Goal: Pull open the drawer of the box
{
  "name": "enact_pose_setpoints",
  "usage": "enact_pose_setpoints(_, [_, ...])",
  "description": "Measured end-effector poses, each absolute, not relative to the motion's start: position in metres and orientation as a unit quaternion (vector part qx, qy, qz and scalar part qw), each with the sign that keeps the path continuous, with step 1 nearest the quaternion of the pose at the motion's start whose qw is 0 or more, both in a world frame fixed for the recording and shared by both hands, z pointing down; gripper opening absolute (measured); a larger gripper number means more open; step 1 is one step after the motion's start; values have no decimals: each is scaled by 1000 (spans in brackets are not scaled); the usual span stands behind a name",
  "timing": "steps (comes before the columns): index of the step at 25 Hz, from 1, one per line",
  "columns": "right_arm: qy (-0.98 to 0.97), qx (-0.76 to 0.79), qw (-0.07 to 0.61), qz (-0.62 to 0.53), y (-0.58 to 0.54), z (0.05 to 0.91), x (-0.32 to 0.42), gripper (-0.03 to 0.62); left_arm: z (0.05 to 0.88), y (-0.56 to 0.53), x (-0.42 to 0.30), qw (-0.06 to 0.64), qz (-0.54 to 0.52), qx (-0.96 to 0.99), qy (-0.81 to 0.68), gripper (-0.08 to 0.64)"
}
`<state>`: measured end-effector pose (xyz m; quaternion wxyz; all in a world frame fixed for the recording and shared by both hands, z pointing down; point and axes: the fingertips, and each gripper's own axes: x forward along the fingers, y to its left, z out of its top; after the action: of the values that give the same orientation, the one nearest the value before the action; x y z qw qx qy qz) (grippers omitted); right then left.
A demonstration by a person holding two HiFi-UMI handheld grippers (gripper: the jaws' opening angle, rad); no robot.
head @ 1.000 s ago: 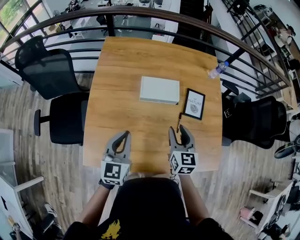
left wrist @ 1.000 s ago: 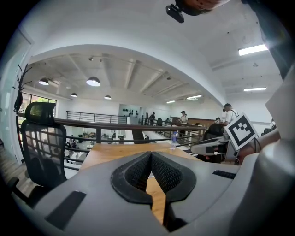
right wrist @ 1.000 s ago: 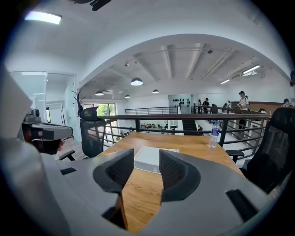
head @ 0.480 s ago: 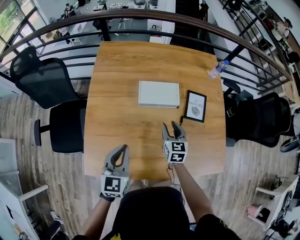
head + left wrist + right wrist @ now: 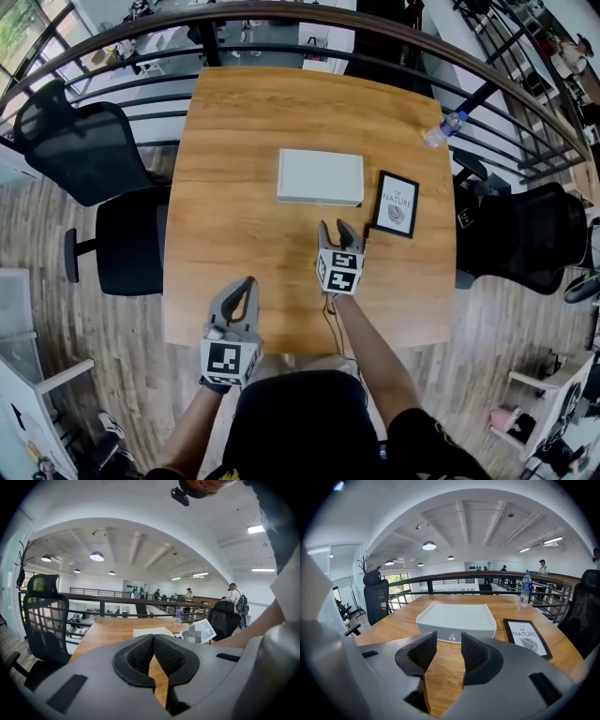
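Task not started as far as the views show. The box sits flat near the middle of the surface, long side across. In the right gripper view its drawer looks fully in, front flush w/ the body, and the small knob is untouched.

Right tool is out over the surface at 6 o'clock of the box, near it but clearly apart, pointing to 12. Its jaws stand apart w/ nothing between them. In its own view the knob lines up in the gap, a bit past the tips, so aim looks about right.

Left tool hangs back by the near edge, at approx 7 o'clock of the right one, well apart from the box. Its jaw tips meet and nothing is held. Doesn't look involved yet.

Other stuff:
- Framed print lies just beside the box at its 3 o'clock, not touching as far as I can tell.
- Water bottle lies on its side near the far corner, at approx 1 o'clock.
- Black chairs at 9 and 3 o'clock of the surface.

Left to do, by my read, is everything:
1. Bring the right tool fwd to the knob.
2. Close on it.
3. Draw straight back toward 6 o'clock.

The box looks light and nothing is bracing it, so it may slide along instead of the drawer coming out. The left tool could steady it.
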<state>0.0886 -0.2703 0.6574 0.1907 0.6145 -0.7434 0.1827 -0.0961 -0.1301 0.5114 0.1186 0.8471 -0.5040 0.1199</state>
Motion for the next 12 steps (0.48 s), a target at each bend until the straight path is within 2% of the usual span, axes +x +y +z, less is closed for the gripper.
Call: enact_pose_setpoints(12, [-726, 616, 228, 205, -307, 717, 90, 153, 524, -136, -88, 134, 117, 844, -505, 17])
